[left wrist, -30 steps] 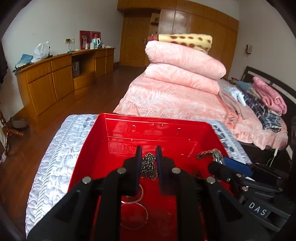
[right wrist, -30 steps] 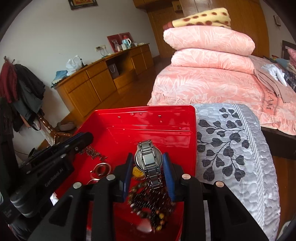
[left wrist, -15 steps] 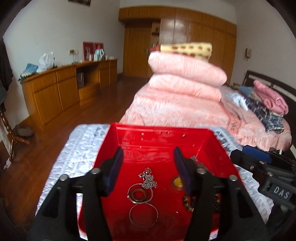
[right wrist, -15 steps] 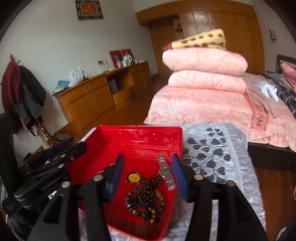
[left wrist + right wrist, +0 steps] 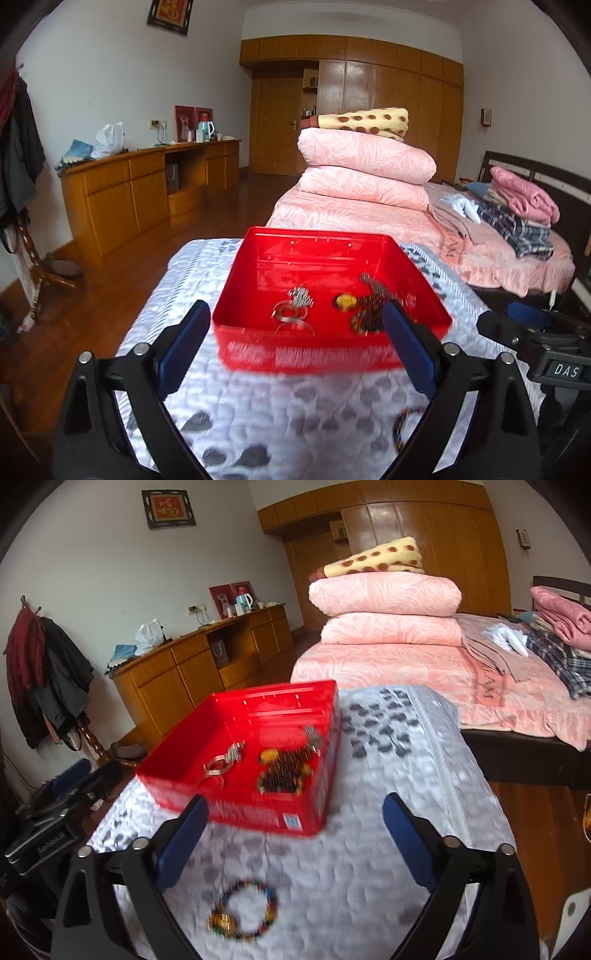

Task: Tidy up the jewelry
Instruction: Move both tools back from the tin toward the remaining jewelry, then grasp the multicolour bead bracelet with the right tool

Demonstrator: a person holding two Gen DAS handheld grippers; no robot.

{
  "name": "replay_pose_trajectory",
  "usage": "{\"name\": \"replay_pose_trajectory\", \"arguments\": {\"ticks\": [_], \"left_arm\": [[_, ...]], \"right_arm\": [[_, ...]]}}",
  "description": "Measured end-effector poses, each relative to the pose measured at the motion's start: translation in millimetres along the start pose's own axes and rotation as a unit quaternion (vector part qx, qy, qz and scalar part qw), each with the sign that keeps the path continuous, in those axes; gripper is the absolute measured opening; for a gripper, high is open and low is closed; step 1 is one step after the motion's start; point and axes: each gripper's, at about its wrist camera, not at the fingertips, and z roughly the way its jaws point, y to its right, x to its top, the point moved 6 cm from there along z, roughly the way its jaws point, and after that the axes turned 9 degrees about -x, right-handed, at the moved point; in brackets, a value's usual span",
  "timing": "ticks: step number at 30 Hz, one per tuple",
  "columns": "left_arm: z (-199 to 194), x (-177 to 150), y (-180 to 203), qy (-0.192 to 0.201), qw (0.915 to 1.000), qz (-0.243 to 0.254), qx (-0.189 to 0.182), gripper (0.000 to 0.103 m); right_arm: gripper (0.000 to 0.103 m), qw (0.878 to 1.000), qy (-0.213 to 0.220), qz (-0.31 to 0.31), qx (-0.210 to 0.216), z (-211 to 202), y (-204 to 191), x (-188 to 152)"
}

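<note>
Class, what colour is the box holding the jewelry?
Bright red: the box shows best in the right wrist view, with jewelry lying inside it.

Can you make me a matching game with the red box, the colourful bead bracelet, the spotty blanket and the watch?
Things:
1. red box
2. colourful bead bracelet
3. spotty blanket
4. watch

Places:
A. on top of the pink quilts
B. inside the box
C. on the silver cloth, outside the box
D. standing on the silver cloth, holding jewelry

Pairs: 1-D, 2-C, 3-A, 4-B

White-walled bedroom: wooden wardrobe, sideboard, pink bed.
</note>
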Motion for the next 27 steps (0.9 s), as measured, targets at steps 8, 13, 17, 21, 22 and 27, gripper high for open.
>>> {"name": "replay_pose_trajectory", "arguments": {"ticks": [8,13,17,21,22,27], "left_arm": [[-29,-24,6,-0.012,0.9999,-0.002,0.005,0.096],[-38,-39,5,-0.025,0.9997,0.002,0.006,0.096],[-41,-53,3,-0.037,0.9993,-0.001,0.009,0.096],[-47,-68,-2,-0.030,0.9993,-0.004,0.019,0.096],[-48,-72,-1,-0.029,0.9994,-0.002,0.020,0.096],[-49,-93,-2,-0.040,0.9987,0.012,0.030,0.097]], "right_arm": [[0.097,0.999,-0.025,-0.008,-0.018,-20,0,-37],[0.097,0.998,-0.045,-0.007,-0.033,-22,-1,-52],[0.097,0.998,-0.061,-0.010,-0.028,-21,-5,-68],[0.097,0.999,-0.033,-0.025,-0.027,-28,-12,-82],[0.097,0.999,-0.027,-0.028,-0.024,-29,-15,-84],[0.097,0.999,-0.019,-0.039,-0.019,-30,-31,-105]]}}
